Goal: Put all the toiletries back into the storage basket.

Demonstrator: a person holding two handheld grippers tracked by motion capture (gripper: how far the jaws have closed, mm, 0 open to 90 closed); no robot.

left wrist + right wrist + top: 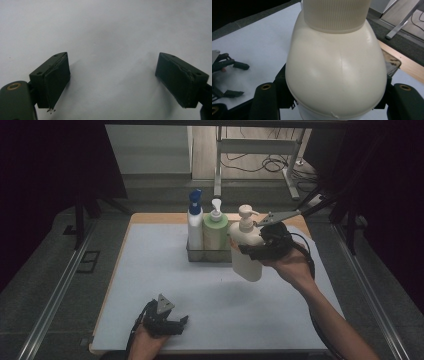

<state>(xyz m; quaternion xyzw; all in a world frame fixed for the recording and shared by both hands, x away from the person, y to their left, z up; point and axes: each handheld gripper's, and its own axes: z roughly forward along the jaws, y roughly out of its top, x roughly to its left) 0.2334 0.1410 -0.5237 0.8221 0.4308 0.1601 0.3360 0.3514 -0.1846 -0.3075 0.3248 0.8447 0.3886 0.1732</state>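
High view: the right gripper (252, 251) grips the cream pump bottle (246, 251) tilted above the white mat (165, 270), beside the metal rack (210, 255); it could slip or knock the rack's bottles. Cables lie on the floor behind. Left gripper view: jaws spread, empty, over the mat. Right gripper view: the bottle (335, 75) is clamped at its shoulders.

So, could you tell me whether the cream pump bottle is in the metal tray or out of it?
Out. The right gripper holds the cream pump bottle tilted, above the mat, beside the metal tray.

Left hand-held gripper (181, 322) rests low, jaws apart; right hand-held gripper (243, 246) raised, clamped.
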